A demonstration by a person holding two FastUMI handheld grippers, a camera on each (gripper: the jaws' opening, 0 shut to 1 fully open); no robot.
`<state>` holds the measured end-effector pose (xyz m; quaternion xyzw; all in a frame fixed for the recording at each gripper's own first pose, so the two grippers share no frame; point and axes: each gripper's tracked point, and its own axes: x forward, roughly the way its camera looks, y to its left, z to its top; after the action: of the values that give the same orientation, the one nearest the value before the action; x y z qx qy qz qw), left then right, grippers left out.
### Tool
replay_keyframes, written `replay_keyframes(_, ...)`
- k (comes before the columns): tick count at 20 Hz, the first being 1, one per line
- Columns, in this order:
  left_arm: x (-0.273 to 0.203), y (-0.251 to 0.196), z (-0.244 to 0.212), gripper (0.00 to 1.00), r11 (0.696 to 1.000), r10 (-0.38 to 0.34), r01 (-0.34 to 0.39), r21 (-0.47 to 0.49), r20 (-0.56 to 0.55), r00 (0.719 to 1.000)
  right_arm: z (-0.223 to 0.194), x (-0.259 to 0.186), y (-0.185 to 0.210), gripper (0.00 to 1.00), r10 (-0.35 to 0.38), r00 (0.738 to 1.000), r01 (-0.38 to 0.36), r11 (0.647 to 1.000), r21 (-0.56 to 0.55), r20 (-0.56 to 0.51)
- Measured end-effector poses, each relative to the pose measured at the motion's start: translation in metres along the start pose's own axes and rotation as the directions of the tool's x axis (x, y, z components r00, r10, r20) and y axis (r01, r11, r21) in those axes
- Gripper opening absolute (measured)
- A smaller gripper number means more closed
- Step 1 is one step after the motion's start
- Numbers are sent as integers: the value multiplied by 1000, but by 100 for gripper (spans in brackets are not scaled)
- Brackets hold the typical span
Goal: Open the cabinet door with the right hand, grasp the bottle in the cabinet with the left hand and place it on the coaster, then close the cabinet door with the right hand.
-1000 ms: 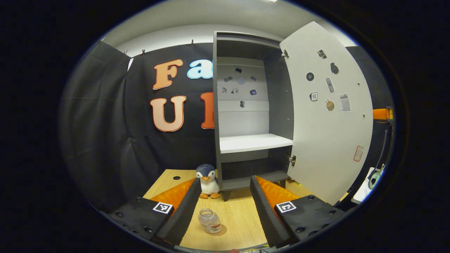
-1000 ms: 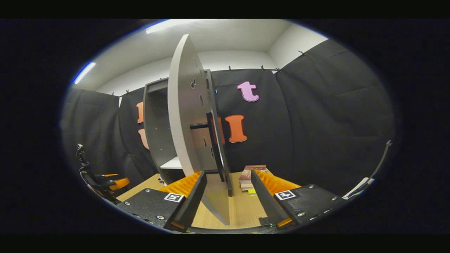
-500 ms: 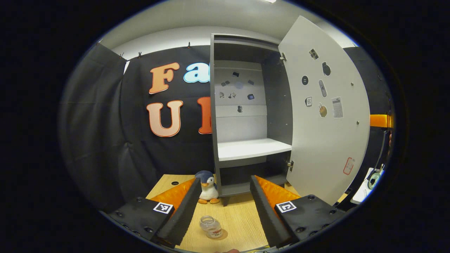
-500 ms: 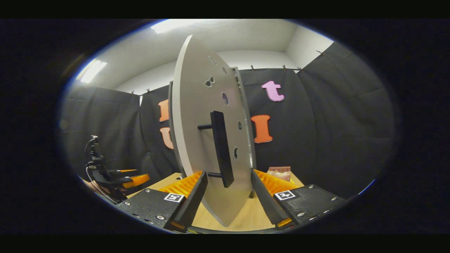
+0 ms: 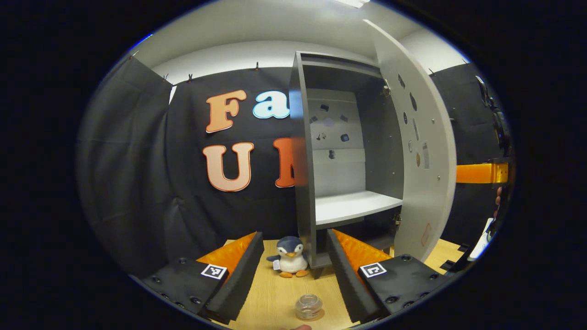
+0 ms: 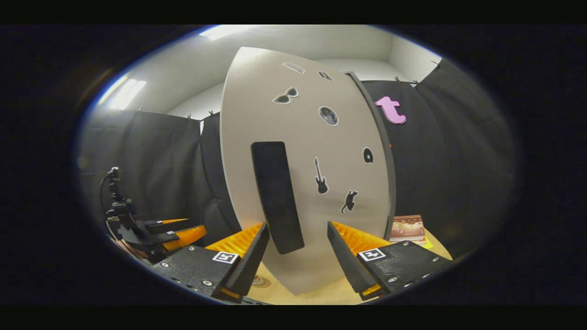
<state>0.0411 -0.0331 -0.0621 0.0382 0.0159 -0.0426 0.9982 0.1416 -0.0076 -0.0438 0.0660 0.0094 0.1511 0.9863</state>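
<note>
In the left gripper view, my left gripper (image 5: 293, 268) was spread wide and held nothing. It hung above the wooden table (image 5: 270, 293). Between its fingers, low in the view, the bottle (image 5: 308, 307) stood upright on the coaster (image 5: 319, 314), seen from above, and neither finger touched it. A little farther away sat a small toy penguin (image 5: 290, 262), just beside the lower front corner of the cabinet (image 5: 303, 174). The cabinet was open: I could see its white shelf (image 5: 353, 206), with nothing on it, and some stickers on the back panel. To the right of it the cabinet door (image 5: 424, 151) stood partly open, and I looked at its inner face at a sharp angle. At the far right edge I saw a part of my right gripper (image 5: 481, 173) behind the door.

In the right gripper view, my left gripper (image 6: 165, 231) appeared far off at the left. My right gripper (image 6: 293, 250) was also spread, with nothing pinched. The outer face of the door (image 6: 330, 192) stood close before it, and the dark handle (image 6: 276, 195) reached down between the two fingers. I cannot tell whether a finger touched the door. At the right, some books (image 6: 407, 228) lay on the table.
</note>
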Motion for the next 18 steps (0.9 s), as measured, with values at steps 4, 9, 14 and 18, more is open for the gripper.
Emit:
replay_keyframes(4, 10, 20, 4, 90, 1000, -8, 8, -4, 12, 1000, -4, 25, 6, 87, -29, 999, 29, 1000, -5, 15)
replay_keyframes(9, 23, 49, -9, 90, 996, 32, -35, -81, -34, 999, -6, 56, 15, 86, -60, 998, 62, 995, -74, 24)
replay_keyframes(14, 38, 60, -11, 92, 990, 44, -49, -135, -40, 998, -5, 71, 22, 88, -77, 997, 78, 995, -67, 27)
replay_keyframes(18, 53, 67, -20, 92, 988, 35, -42, -147, -48, 998, -7, 80, 24, 86, -121, 992, 124, 989, -82, 36)
